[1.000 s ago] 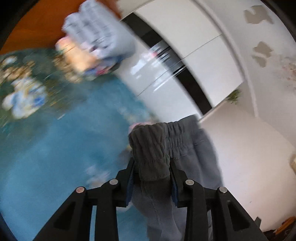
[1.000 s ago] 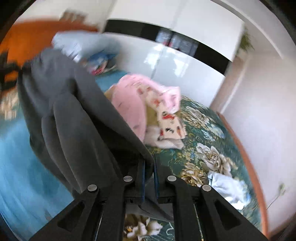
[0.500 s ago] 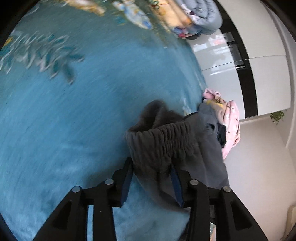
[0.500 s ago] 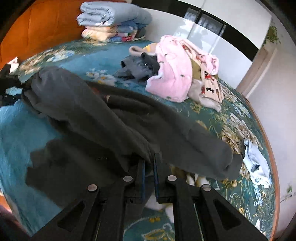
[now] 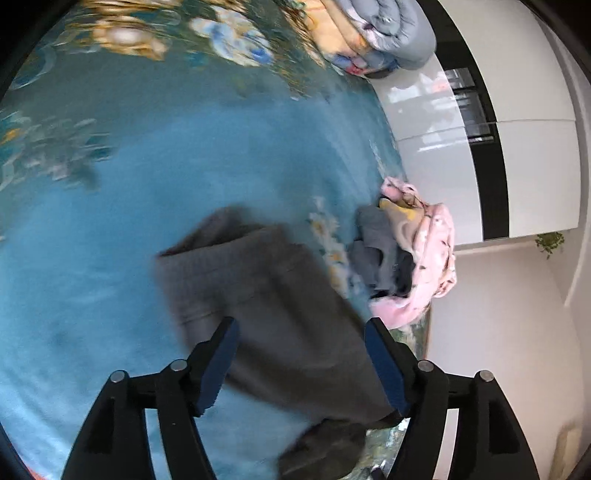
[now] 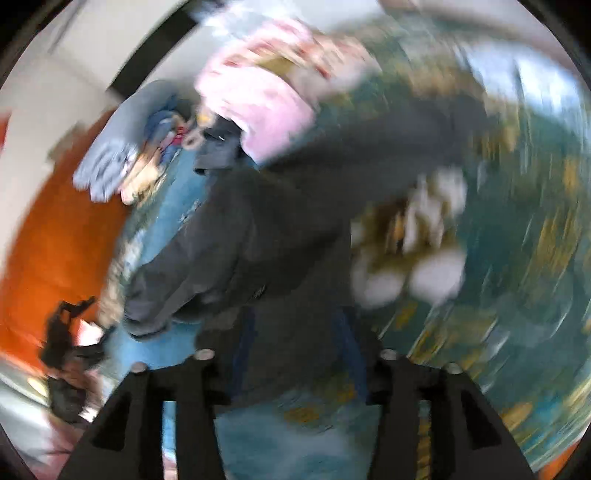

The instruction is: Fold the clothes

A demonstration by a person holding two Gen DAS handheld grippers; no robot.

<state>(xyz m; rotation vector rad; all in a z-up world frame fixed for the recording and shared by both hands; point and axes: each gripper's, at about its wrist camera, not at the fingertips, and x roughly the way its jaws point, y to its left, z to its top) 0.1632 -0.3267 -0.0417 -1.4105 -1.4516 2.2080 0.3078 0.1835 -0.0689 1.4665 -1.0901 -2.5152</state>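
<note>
Dark grey sweatpants [image 5: 273, 295] lie spread on the blue floral bedspread [image 5: 110, 221]. My left gripper [image 5: 301, 332] is open just above the pants, its blue pads apart on either side of the cloth. In the blurred right wrist view the same pants [image 6: 258, 229] lie ahead, and my right gripper [image 6: 299, 332] is open over their near end. The left gripper shows there at the left edge [image 6: 66, 332].
A pile of pink and grey clothes [image 5: 413, 258] lies beyond the pants; it also shows in the right wrist view [image 6: 258, 96]. Folded blankets [image 5: 373, 33] are stacked at the bed's far end. White wardrobe doors [image 5: 535, 166] stand beside the bed. An orange headboard [image 6: 48, 221] is at left.
Both grippers opened and let go of the grey pants, which now lie flat on the bed. The right gripper is swinging fast, blurring its view.
</note>
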